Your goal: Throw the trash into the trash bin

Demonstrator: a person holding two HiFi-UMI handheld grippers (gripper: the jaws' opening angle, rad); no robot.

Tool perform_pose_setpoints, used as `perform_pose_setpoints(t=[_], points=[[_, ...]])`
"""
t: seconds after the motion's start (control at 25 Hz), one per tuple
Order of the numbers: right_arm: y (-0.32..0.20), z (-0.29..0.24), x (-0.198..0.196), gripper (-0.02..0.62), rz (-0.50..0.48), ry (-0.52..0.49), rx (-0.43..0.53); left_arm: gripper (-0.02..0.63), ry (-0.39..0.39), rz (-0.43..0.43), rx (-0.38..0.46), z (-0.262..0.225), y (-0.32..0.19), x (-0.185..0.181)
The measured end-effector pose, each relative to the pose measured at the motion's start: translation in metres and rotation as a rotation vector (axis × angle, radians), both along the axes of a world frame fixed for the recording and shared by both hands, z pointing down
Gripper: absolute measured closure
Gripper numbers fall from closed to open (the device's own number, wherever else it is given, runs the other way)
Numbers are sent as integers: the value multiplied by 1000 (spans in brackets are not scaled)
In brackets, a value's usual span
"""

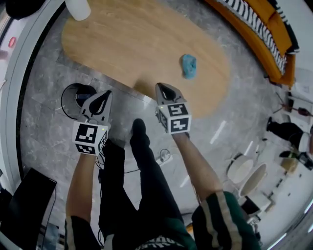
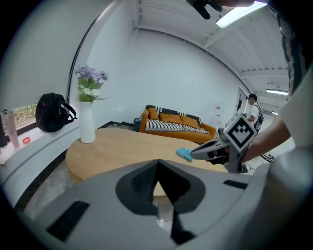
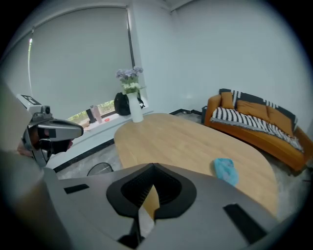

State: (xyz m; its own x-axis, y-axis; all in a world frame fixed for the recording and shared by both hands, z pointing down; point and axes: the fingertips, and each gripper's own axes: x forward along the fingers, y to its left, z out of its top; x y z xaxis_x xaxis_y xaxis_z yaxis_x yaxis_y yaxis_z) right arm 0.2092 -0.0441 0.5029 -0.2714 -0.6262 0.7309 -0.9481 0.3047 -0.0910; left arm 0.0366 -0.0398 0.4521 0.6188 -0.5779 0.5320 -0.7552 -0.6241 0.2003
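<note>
My left gripper (image 1: 103, 95) and right gripper (image 1: 163, 89) are pressed together, empty. A crumpled blue wad (image 1: 189, 66) lies beyond my right jaws.

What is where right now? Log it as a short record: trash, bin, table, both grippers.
trash: blue crumpled piece, lying on the table, not held
table: oval, wooden, white vase at its far end
trash bin: black, round, on the floor by the table's edge
left gripper: shut, empty, next to the bin in the head view
right gripper: shut, empty, at the table's near edge
</note>
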Motion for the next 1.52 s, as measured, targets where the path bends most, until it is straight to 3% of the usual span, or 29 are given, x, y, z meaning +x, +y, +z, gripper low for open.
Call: perform_pose_setpoints(t=[0.24, 0.28, 0.32, 0.36, 0.72, 0.96, 1.4, 1.52], points=[[-4, -4, 72, 594, 78, 35, 54, 607, -12, 61, -18, 5, 3, 46], [-5, -4, 81, 565, 91, 49, 70, 606, -17, 69, -22, 8, 3, 51], [-6, -3, 89, 453, 109, 66, 83, 606, -23, 75, -26, 10, 4, 55], [-7, -2, 97, 391, 126, 80, 91, 607, -27, 80, -30, 13, 4, 57], [-11, 32, 155, 387, 204, 159, 20, 606, -54, 80, -45, 20, 1, 61], [-28, 57, 183, 387, 230, 214, -30, 606, -78, 51, -67, 27, 2, 45], [-34, 114, 205, 387, 184, 310, -217, 607, -114, 12, -115, 46, 13, 16], [-31, 121, 210, 403, 158, 387, -247, 606, -123, -1, -118, 48, 12, 7]])
